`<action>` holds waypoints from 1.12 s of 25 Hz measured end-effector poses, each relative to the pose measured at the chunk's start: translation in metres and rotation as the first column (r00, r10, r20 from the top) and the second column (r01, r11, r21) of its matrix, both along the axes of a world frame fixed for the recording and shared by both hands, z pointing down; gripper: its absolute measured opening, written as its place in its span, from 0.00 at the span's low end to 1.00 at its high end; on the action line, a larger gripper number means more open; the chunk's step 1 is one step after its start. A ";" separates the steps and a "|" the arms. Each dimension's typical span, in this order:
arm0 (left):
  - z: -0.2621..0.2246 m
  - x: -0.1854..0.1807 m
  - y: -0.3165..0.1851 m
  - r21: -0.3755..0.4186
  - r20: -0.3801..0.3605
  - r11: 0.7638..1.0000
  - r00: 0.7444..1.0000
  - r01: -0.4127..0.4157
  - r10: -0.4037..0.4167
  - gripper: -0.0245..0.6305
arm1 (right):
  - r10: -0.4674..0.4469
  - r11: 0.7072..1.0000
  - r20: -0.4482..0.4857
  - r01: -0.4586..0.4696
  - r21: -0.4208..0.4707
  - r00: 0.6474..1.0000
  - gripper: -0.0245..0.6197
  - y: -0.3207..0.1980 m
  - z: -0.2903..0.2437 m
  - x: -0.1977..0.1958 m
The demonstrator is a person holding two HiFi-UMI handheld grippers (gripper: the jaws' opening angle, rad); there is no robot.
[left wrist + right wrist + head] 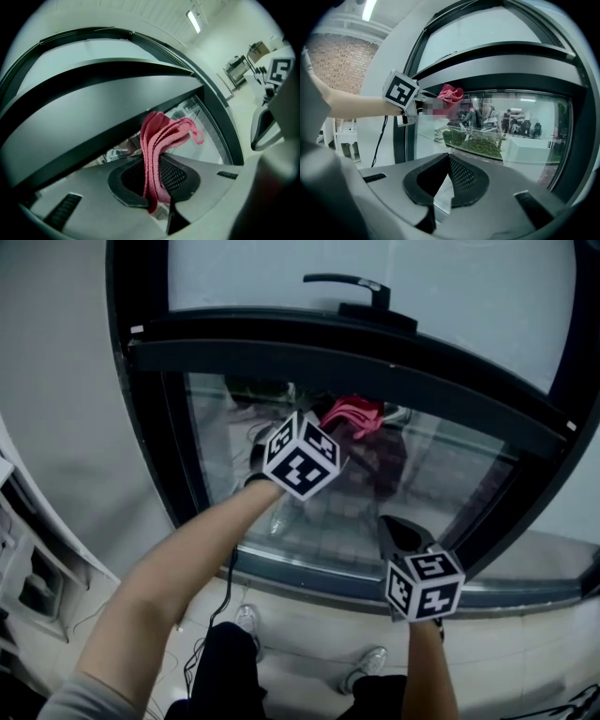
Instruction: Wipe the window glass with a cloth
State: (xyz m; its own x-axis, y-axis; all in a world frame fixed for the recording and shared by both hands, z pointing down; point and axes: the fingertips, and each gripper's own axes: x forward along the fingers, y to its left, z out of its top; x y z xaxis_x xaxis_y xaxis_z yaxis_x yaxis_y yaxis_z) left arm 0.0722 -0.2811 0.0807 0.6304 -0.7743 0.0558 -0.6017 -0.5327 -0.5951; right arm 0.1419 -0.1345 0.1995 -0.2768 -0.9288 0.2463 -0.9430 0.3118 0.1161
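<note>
Window glass (319, 521) seems mid-wipe, needing a downward sweep: left gripper (157, 183) pinches pink cloth (161, 136), right gripper (447, 160) closed empty.

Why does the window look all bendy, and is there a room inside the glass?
Left gripper view: the wide lens bows the window frame into arcs and darkens the corners; the cloth stays sharp. Right gripper view: same bending, and the glass shows a bright room, whether mirrored or behind it I can't tell. Head view: dimmer and greyer.
</note>
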 end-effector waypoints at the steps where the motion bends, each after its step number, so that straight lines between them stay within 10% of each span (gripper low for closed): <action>1: 0.004 0.001 -0.003 -0.005 0.003 1.000 1.000 0.003 -0.003 0.13 | 0.000 1.000 0.010 0.000 -0.003 1.000 0.04 -0.001 0.002 0.003; 28: 0.138 0.016 -0.013 -0.120 0.010 0.992 0.999 -0.042 0.044 0.13 | 0.002 0.996 0.095 0.007 -0.090 0.996 0.04 -0.033 0.083 0.017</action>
State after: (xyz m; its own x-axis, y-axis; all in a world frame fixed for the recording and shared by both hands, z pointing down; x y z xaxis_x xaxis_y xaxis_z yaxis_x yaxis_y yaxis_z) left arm 0.0879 -0.2936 0.2191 0.6615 -0.7339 0.1542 -0.5700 -0.6256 -0.5326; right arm 0.1590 -0.1675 0.2828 -0.3051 -0.9033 0.3015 -0.9476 0.3194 -0.0021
